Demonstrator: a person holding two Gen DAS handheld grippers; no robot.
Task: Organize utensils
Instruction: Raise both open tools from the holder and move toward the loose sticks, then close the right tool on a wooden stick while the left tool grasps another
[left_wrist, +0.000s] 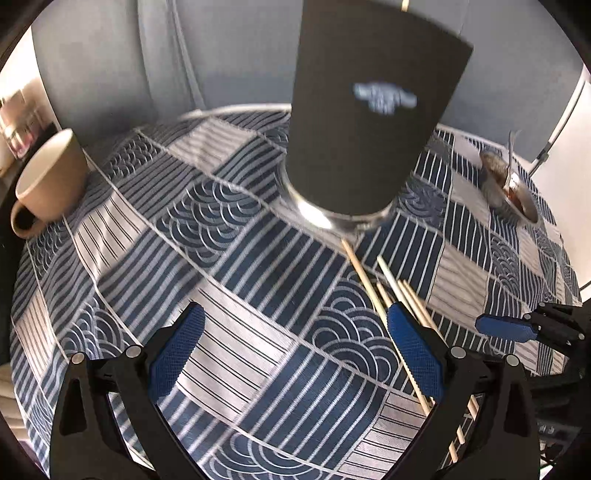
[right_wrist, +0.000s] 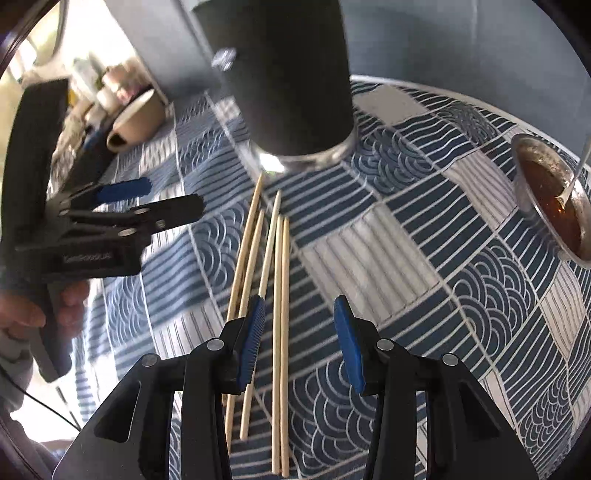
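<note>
While spread loose at six o'clock of the dark cup (right_wrist: 284, 77) — five wooden chopsticks (right_wrist: 275, 280), thin, light, stiff, prone to roll.
Best pinched mid-shaft, as a pair; right gripper (right_wrist: 299, 332) parted, straddling two, clamping nothing — left gripper (left_wrist: 295, 350) wide apart, empty.

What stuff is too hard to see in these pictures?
- Black cup's inside: both views, top cut off by the frame edge.
- Its white label: blurred, unreadable.
- Chopsticks' near ends: left view, hidden behind the left gripper.
- Shelf clutter: right view, blurred and small.
</note>
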